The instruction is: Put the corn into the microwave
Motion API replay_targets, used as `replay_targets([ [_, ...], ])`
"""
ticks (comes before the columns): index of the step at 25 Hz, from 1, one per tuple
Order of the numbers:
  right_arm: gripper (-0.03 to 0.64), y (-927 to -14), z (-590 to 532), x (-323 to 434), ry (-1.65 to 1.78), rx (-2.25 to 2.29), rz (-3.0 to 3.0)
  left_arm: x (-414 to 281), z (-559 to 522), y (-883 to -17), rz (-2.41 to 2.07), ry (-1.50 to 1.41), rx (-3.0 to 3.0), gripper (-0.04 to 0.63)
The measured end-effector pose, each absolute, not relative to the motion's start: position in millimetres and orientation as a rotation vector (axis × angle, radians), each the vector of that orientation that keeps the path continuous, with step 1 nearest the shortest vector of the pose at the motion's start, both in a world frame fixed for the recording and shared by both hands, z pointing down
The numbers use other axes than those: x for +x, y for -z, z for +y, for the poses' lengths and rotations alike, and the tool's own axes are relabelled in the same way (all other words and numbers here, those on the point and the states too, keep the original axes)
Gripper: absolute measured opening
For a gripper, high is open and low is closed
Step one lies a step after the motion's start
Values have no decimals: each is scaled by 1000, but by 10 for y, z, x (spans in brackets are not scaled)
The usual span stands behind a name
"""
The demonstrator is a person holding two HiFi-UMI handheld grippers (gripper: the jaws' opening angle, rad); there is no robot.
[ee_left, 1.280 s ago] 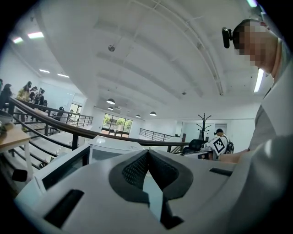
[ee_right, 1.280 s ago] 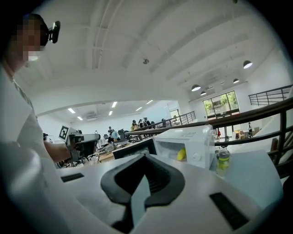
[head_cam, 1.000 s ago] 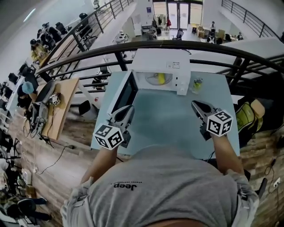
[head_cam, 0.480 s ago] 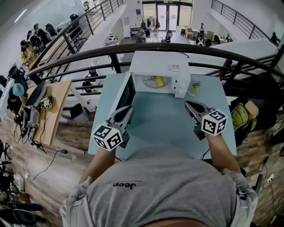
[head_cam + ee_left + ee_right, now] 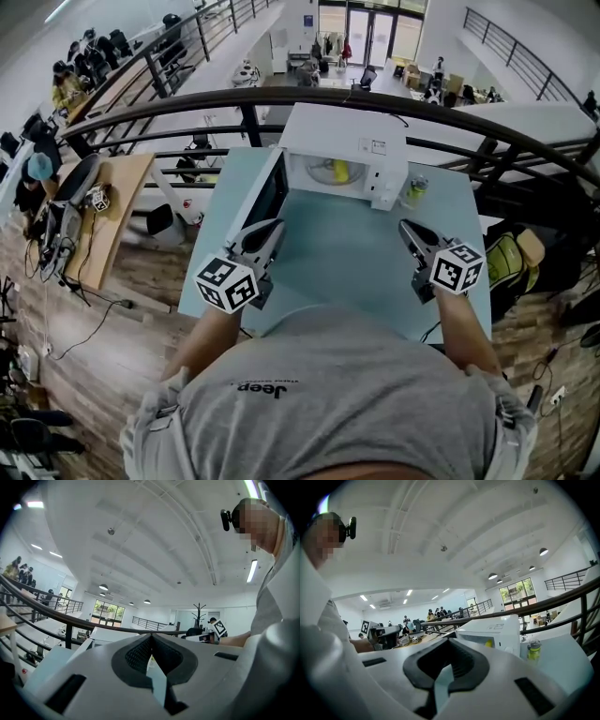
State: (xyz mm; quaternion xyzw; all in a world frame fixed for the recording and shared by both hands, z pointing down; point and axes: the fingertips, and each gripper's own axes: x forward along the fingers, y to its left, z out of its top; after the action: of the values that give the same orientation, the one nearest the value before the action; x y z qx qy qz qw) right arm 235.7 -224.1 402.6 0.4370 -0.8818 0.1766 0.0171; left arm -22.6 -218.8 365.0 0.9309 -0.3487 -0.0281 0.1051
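Standing behind them and looking down from the head view: the microwave sits at the far end of the light blue table, right up against the black railing. Its door is swung wide open to the left. The corn is already inside, a yellow bit in the lit cavity. A small bottle stands just beside the microwave on the right. The left gripper and right gripper both hang over the near half of the table, well apart from each other and short of the microwave, pointing toward it. In the left gripper view the jaws are pressed together at the tips with nothing between them, just a sliver of table showing through the notch below, and the thing points pretty much level. The right gripper view is the same deal: jaws closed on nothing. Past them you can see the microwave with the corn showing yellow inside, and the bottle standing to its right on the table.
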Motion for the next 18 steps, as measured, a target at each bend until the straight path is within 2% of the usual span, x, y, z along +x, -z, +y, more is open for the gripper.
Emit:
replay_targets([
  [18, 15, -4040, -2260, 2308, -478, 1333, -2735, -265, -2176, -3660, -1053, 90, 2736, 9],
])
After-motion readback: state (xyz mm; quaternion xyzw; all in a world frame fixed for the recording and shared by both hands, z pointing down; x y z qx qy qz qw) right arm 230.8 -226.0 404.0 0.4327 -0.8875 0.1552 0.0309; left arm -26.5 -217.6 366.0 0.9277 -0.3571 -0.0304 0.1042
